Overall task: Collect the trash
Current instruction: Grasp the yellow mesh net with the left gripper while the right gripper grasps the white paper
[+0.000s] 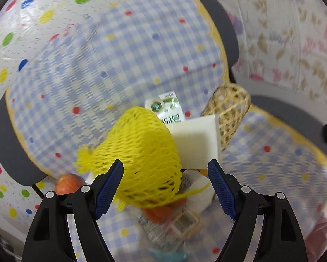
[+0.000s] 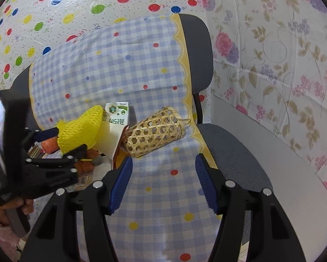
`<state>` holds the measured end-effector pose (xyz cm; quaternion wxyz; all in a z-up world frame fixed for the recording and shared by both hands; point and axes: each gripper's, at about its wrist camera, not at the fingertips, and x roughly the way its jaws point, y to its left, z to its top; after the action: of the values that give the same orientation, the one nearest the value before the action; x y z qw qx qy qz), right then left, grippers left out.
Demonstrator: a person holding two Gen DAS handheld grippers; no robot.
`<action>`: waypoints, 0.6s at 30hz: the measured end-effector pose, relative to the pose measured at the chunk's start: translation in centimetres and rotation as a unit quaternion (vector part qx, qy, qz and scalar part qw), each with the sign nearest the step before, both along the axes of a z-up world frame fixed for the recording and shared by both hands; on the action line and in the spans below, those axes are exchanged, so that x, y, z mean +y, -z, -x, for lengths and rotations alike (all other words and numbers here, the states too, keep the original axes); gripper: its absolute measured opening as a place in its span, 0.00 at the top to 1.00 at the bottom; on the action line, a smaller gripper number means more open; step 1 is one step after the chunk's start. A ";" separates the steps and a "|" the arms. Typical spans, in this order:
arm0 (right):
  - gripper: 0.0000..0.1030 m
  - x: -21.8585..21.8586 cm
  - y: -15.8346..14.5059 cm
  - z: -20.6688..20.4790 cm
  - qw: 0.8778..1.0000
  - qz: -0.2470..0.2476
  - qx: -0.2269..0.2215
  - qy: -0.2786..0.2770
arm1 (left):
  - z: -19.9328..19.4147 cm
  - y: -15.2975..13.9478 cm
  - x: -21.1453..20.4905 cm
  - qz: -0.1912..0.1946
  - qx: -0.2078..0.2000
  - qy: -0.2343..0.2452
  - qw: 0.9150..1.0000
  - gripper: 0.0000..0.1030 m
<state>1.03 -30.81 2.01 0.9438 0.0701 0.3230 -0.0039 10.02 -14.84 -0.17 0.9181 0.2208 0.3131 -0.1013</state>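
Note:
A yellow foam fruit net (image 1: 141,152) lies on a pile of trash on the checked chair seat. My left gripper (image 1: 165,170) is open, its blue pads either side of the net's lower part, left pad touching it. Behind the net stands a white milk carton (image 1: 191,139) with green print. Orange scraps (image 1: 157,214) and printed wrappers (image 1: 181,222) lie under the net. In the right wrist view the net (image 2: 80,128) and carton (image 2: 115,128) sit at left with the left gripper (image 2: 65,139) around the net. My right gripper (image 2: 163,168) is open and empty over the seat.
A woven bamboo basket (image 2: 154,131) lies on its side right of the carton, also in the left wrist view (image 1: 229,111). An apple (image 1: 67,185) sits at the seat's left edge. The chair's grey back (image 2: 198,50) and seat edge (image 2: 235,152) show beside the cloth.

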 end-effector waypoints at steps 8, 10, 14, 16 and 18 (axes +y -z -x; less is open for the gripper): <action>0.42 -0.8 1.6 -0.6 1.000 -0.007 0.019 0.007 | -3.2 3.0 -0.1 -0.036 -0.005 -0.033 0.999 0.29; 0.42 -0.2 1.4 -0.4 1.000 -0.002 0.018 0.001 | -3.4 2.9 0.4 -0.033 -0.008 -0.031 0.999 0.45; 0.42 1.4 0.5 -0.1 1.000 0.013 0.003 -0.018 | -2.3 -0.3 3.1 0.014 -0.038 -0.025 0.999 0.91; 0.42 2.3 -0.3 -0.3 0.999 0.017 -0.007 -0.033 | -0.9 -4.0 6.4 0.066 -0.067 -0.027 0.995 0.92; 0.42 3.3 -1.0 -0.6 0.999 0.016 -0.017 -0.045 | 0.6 -7.4 9.7 0.115 -0.085 -0.032 0.989 0.92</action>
<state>1.60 -27.50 3.04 0.9493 0.0407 0.3099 0.0345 9.38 -5.11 7.19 0.9634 0.1109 0.2275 -0.0880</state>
